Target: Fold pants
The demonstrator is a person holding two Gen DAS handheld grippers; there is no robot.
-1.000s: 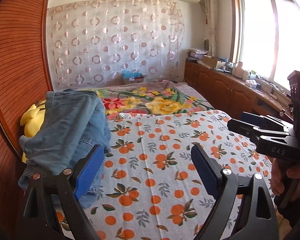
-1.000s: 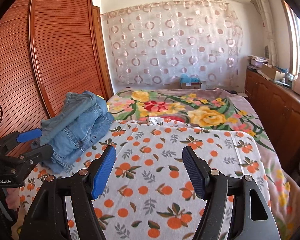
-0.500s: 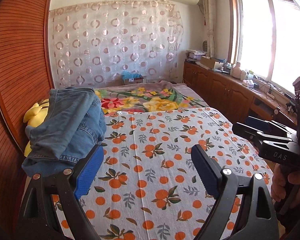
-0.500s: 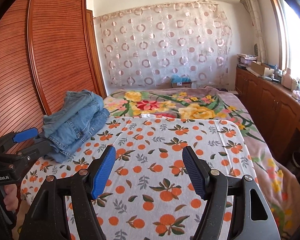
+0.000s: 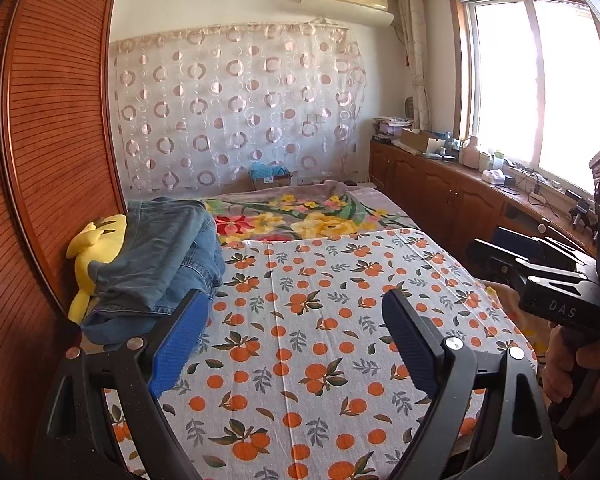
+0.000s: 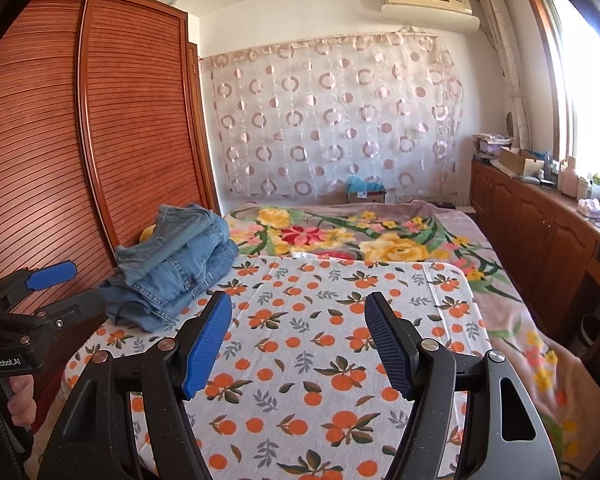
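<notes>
Blue denim pants (image 5: pixel 160 256) (image 6: pixel 176 264) lie in a folded stack at the left side of the orange-print sheet (image 5: pixel 320 320) (image 6: pixel 324 320), by the wardrobe. My left gripper (image 5: pixel 294 338) hangs open above the sheet, its left pad close to the stack's near edge, nothing between the pads. My right gripper (image 6: pixel 298 342) is open too, over the sheet's middle, to the right of the pants and apart from them. Each gripper shows in the other's view: the right one (image 5: pixel 536 264) at the right edge, the left one (image 6: pixel 48 284) at the left edge.
A yellow plush toy (image 5: pixel 90 248) lies under and behind the pants. A brown slatted wardrobe (image 6: pixel 80 140) runs along the left. A floral blanket (image 6: pixel 360 236) covers the far bed. Wooden cabinets (image 5: pixel 440 196) with clutter stand under the window at right.
Both grippers have drawn back and slightly up from the bed, so more of the sheet's near part shows. The pants have not moved. Jaws are unchanged.
</notes>
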